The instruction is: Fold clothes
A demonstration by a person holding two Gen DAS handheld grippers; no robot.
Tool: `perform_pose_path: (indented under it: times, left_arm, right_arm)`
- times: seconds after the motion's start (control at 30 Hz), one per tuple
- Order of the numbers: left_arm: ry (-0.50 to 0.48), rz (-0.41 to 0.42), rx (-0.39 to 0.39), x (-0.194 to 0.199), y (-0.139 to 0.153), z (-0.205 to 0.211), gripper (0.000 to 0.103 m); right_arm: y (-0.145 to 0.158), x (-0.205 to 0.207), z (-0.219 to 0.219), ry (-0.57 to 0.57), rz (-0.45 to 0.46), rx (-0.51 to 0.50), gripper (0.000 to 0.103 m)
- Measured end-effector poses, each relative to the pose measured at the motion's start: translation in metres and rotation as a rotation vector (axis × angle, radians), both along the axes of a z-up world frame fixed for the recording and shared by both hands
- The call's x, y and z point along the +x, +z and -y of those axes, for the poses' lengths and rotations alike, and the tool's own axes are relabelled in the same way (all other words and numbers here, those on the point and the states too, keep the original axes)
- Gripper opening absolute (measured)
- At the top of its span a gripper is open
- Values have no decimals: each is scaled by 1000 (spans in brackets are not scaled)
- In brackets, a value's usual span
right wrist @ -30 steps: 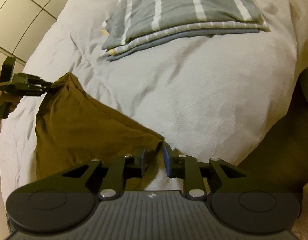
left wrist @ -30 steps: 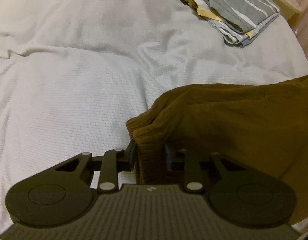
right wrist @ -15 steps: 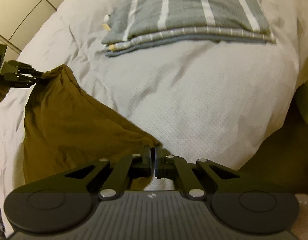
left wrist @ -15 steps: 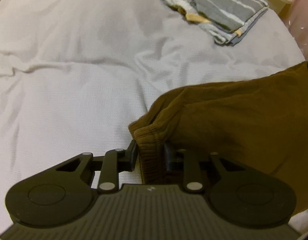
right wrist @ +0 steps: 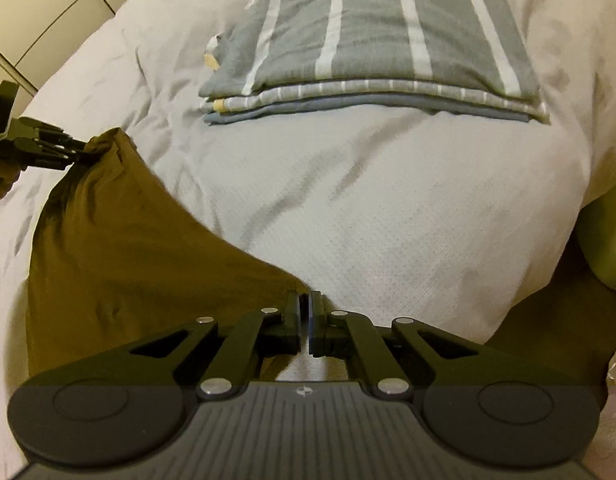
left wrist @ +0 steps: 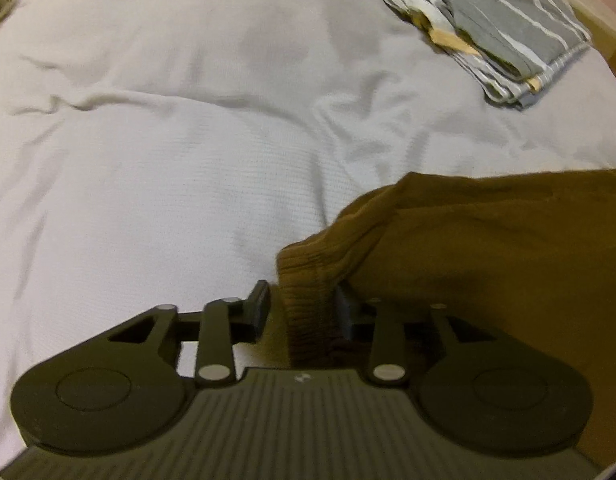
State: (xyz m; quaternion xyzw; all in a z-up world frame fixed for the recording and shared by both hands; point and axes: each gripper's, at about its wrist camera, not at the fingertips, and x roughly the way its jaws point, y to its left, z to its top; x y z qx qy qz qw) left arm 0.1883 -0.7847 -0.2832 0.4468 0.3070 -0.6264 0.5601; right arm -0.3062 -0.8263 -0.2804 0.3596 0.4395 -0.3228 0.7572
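A bed [left wrist: 188, 140] covered in a white textured quilt fills both views, with pale wall panels at the upper left of the right wrist view. At the far side of the bed lies a stack of folded grey striped clothes [right wrist: 372, 52], which suggests part of the task is done; a brown garment [right wrist: 120, 240] is the piece in hand and is not yet folded. It lies spread over the near part of the bed, stretched between the two grippers. The left gripper [left wrist: 302, 312] holds the ribbed waistband [left wrist: 308, 280] of the garment: the band stands between its two fingers, which are parted by the thickness of the cloth, so it grips the garment. In the right wrist view the same gripper appears at the far left, level with the bed, pinching the raised corner. The right gripper [right wrist: 307, 322] is closed, its fingers nearly touching, on the opposite corner of the garment at the near edge of the bed. Both grippers point forward across the bed toward the stack, low over the quilt. What remains, by judgement, is laying the garment flat, folding it and adding it to the stack.
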Motion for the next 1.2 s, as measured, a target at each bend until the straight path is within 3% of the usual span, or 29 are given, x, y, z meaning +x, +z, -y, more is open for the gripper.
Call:
perform_pose_path:
  times: [0.13, 0.3, 0.4, 0.5, 0.57, 0.67, 0.73, 0.8, 0.87, 1.03, 1.13, 1.2]
  left_arm:
    - [59, 10, -15, 0, 0, -9, 35]
    - [147, 3, -54, -6, 11, -39, 35]
    - [174, -28, -76, -33, 18, -74, 36]
    - [195, -75, -86, -62, 17, -110, 38]
    - [212, -98, -79, -80, 8, -132, 38]
    - [259, -106, -82, -104, 0, -167, 38]
    - [316, -120, -101, -113, 0, -190, 38]
    - [390, -149, -125, -123, 1, -215, 38]
    - [457, -169, -149, -137, 3, -238, 38]
    - [539, -212, -182, -183, 1, -287, 39]
    - [557, -231, -210, -212, -8, -305, 40]
    - [554, -233, -241, -229, -14, -313, 41]
  right_arm:
    - [15, -5, -1, -3, -47, -55, 17]
    - [42, 22, -19, 210, 10, -130, 17]
    - [33, 54, -29, 361, 67, -91, 19]
    - [16, 78, -31, 424, 98, -47, 19]
    - [1, 82, -27, 414, 86, -4, 19]
    - [-18, 68, -23, 408, -19, -26, 17]
    - [-16, 57, -23, 412, -69, -68, 11]
    - [-7, 51, -30, 421, -121, -120, 13]
    - [5, 47, -46, 436, -152, -183, 22]
    - [26, 42, -104, 520, -84, -225, 26]
    - [30, 49, -155, 657, -44, -246, 28]
    - [33, 54, -189, 749, -16, -259, 36]
